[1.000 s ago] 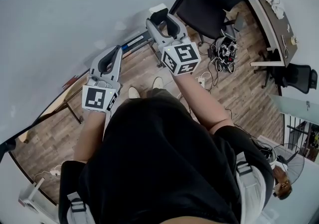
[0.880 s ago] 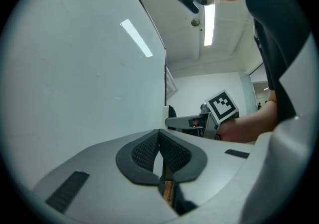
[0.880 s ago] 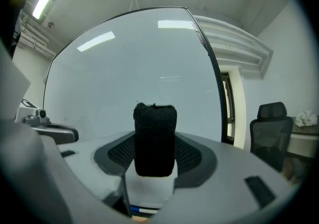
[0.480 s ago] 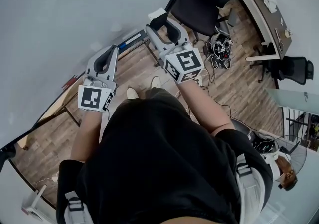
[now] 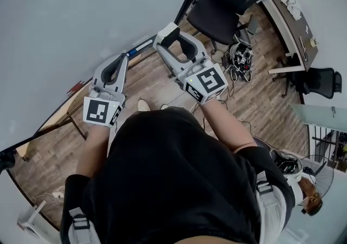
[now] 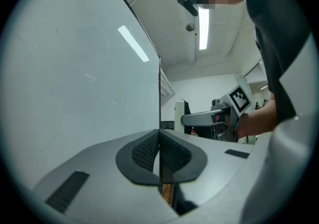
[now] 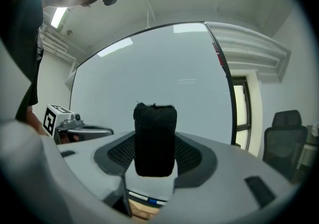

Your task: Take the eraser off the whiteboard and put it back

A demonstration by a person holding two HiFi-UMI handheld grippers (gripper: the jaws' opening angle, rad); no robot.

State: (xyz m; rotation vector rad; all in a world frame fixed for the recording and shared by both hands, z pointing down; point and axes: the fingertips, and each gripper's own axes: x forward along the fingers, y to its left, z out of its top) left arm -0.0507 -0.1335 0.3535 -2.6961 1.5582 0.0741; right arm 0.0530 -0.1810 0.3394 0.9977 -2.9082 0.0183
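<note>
The eraser [image 7: 155, 138], a black felt block on a white body, stands upright between the pads of my right gripper [image 7: 155, 154], which is shut on it. In the head view the eraser [image 5: 167, 30] is at the right gripper's [image 5: 168, 36] tip, close to the whiteboard's [image 5: 65, 20] lower edge. The whiteboard [image 7: 164, 68] fills the background behind the eraser and looks blank. My left gripper [image 6: 159, 156] has its pads together with nothing in them. It points level along the board [image 6: 75, 68], to the left of the right one [image 6: 219, 116].
A marker tray with a blue-capped pen [image 5: 142, 46] runs under the board. Black office chairs [image 5: 227, 4] [image 5: 320, 83], a desk [image 5: 295, 20] and a tangle of cables [image 5: 241, 53] stand on the wooden floor to the right. The person's body fills the lower head view.
The right gripper has drawn back from the board, down and to the right in the head view, carrying the eraser. The left gripper has shifted slightly back and to the left.
</note>
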